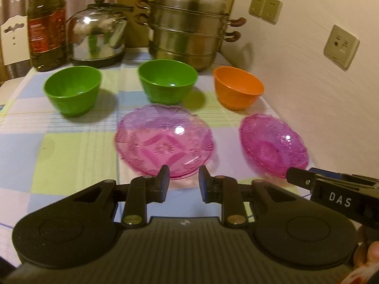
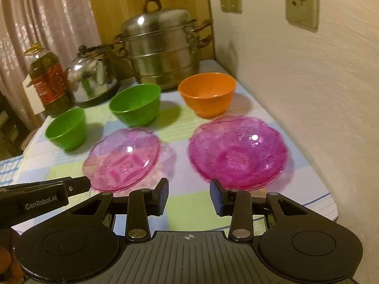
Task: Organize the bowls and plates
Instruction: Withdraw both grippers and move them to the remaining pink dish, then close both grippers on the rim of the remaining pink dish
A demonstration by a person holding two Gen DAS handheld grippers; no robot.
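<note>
I hold both grippers empty, jaws apart. The left gripper (image 1: 183, 182) faces the lighter pink plate (image 1: 164, 139); the right gripper (image 2: 189, 196) sits nearer the darker pink plate (image 2: 238, 151).

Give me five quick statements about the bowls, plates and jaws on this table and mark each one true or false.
1. Two green bowls, the left green bowl and the middle green bowl, stand on the table. True.
2. The orange bowl is stacked inside a green bowl. False: it stands alone, nearest the wall.
3. Two pink plates, the left pink plate and the right pink plate, lie in front of the bowls. True.
4. The left gripper holds a plate. False: its jaws are empty, with a gap between them.
5. The steamer pot has no lid. False: a domed lid sits on it.
</note>
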